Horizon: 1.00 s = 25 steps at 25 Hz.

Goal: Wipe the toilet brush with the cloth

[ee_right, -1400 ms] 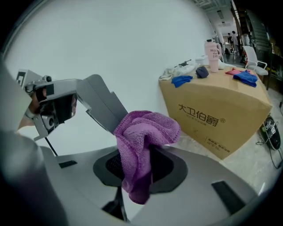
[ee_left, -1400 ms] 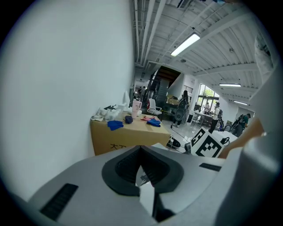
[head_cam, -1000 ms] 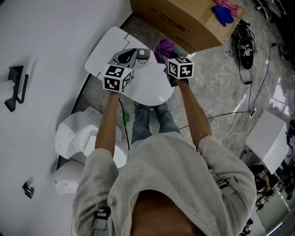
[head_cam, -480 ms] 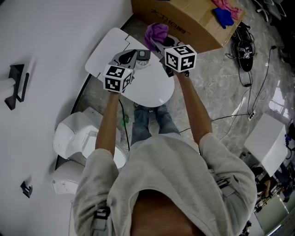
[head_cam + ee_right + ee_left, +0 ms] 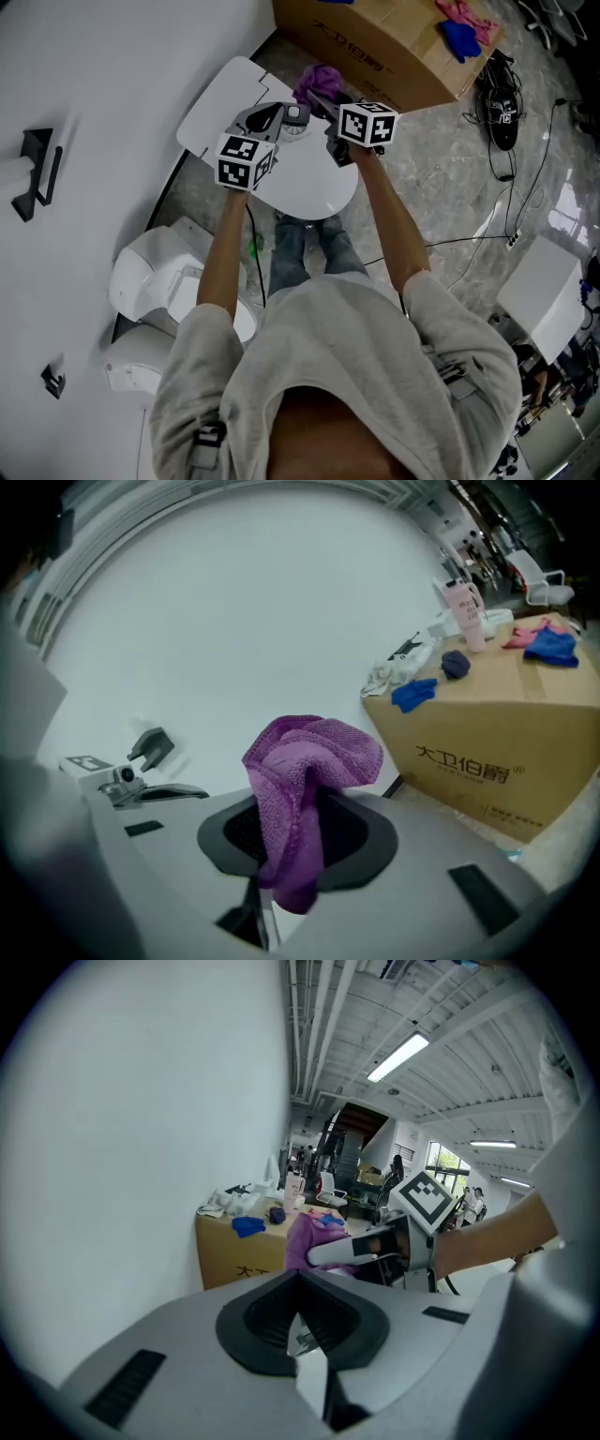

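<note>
Pinching a fuzzy, crumpled purple cloth (image 5: pixel 314 761), right claw (image 5: pixel 292 850); left claw (image 5: pixel 302 1324) seemingly closed

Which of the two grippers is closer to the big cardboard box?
The right. The right gripper, gripping the purple cloth, is just short of the cardboard box. The left gripper is beside it, farther from the box, over the white table.

My left gripper (image 5: pixel 277 114) and right gripper (image 5: pixel 325 105) hang side by side above the table (image 5: pixel 309 192), with the cloth (image 5: pixel 321 82) between the right one's jaws. The cardboard box (image 5: pixel 394 47) stands on the floor behind the table. The toilet (image 5: pixel 159 281) sits at my left, against the wall.
</note>
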Each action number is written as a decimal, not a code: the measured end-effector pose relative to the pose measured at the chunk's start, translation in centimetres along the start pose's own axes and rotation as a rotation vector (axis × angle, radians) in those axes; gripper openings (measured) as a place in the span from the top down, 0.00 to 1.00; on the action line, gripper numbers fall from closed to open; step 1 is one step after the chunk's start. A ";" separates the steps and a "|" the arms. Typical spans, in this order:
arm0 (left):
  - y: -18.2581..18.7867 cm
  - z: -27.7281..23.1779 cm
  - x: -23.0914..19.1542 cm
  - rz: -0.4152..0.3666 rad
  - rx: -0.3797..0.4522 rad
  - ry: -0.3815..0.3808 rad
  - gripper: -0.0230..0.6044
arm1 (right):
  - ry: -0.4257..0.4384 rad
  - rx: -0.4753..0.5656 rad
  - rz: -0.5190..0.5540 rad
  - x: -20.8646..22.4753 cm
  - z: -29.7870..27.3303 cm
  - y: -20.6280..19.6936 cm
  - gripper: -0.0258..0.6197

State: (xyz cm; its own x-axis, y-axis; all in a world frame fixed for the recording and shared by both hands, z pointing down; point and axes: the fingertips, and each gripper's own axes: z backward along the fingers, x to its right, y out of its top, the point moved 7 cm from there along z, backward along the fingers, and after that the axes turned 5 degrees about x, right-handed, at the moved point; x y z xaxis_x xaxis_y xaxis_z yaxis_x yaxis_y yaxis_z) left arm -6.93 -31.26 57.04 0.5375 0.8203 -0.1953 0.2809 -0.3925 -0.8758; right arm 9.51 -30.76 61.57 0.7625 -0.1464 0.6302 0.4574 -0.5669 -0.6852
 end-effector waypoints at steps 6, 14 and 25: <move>0.0 0.1 -0.2 0.005 0.003 0.005 0.93 | -0.003 -0.049 -0.050 1.3 0.0 -1.7 0.77; 0.0 0.0 -0.1 0.007 0.002 0.007 0.93 | -0.068 -0.089 -0.118 3.3 0.1 -3.8 0.77; -0.1 -0.2 0.0 -0.014 -0.015 0.008 0.93 | -0.249 -0.163 -0.004 6.7 2.8 -6.3 0.77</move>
State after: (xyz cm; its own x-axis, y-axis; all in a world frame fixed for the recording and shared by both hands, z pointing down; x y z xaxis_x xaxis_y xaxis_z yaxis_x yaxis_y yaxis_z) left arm -6.83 -31.28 57.24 0.5394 0.8227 -0.1794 0.3000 -0.3869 -0.8719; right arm 13.01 -25.92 69.06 0.8587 0.0479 0.5103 0.3966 -0.6927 -0.6024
